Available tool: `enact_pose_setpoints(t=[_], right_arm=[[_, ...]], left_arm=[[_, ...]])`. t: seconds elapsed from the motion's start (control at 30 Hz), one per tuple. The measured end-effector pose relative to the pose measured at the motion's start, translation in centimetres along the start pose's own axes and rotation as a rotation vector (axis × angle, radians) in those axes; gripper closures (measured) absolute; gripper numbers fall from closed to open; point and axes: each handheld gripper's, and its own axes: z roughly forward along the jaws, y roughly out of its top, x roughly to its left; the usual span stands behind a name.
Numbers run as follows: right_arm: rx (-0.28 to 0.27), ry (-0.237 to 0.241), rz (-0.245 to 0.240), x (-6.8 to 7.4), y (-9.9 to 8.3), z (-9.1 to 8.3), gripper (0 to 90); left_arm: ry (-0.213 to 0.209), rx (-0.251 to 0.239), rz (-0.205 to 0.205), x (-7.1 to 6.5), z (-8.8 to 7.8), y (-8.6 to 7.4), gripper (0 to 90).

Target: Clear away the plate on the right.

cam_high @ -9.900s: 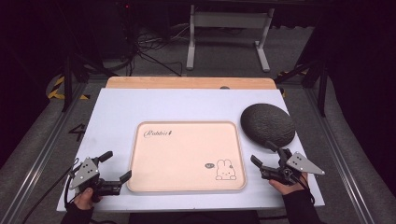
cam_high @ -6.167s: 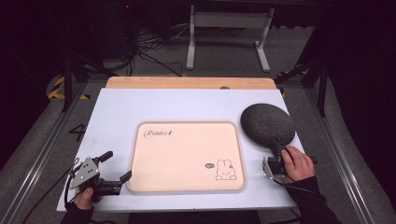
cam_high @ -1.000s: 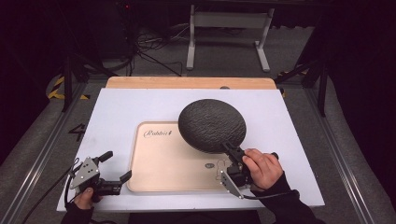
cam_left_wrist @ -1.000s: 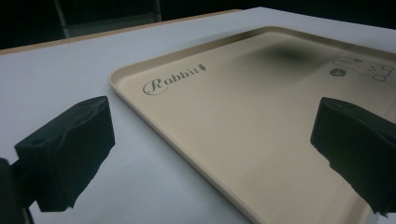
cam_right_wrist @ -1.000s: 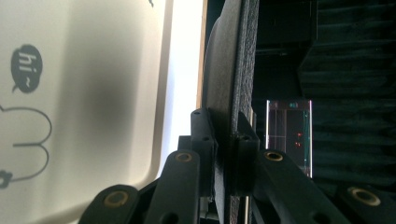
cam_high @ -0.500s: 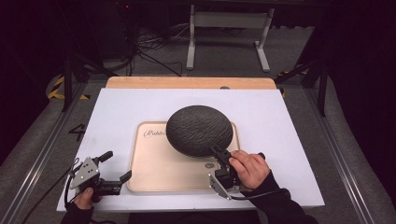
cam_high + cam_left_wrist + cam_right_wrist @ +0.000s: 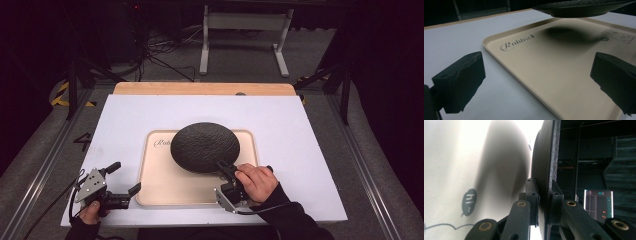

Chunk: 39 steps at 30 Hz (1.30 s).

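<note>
A round black textured plate [image 7: 205, 146] hangs level a little above the beige tray [image 7: 165, 185], over its far middle. My right gripper [image 7: 223, 167] is shut on the plate's near right rim, turned on its side, with a hand around it. In the right gripper view the rim [image 7: 544, 165] stands edge-on between the two jaws, and the tray [image 7: 454, 157] lies at the left under the plate's shadow. My left gripper [image 7: 125, 178] rests open on the table at the tray's near left corner. Its view looks across the tray [image 7: 554, 75] with the plate [image 7: 579, 7] above.
The tray lies on a white table top [image 7: 300, 125] with a wooden strip [image 7: 200, 88] along the far edge. Bare table lies right of the tray. A metal stand [image 7: 245, 30] and cables lie on the dark floor beyond.
My right gripper has carried the plate from the table's right side leftward over the tray and lowered it somewhat. The left gripper has stayed put.
</note>
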Motion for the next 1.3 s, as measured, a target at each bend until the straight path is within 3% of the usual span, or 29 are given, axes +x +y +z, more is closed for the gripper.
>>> enact_pose_setpoints(t=[0.7,1.3], right_arm=[[-0.001,0.080,0.021,1.1,0.4,1.1,82.4],[-0.001,0.109,0.013,1.6,0.6,1.3,83.2]], left_arm=[[0.001,0.001,0.003,0.0,0.0,0.0,0.4],[0.001,0.001,0.003,0.0,0.0,0.0,0.5]])
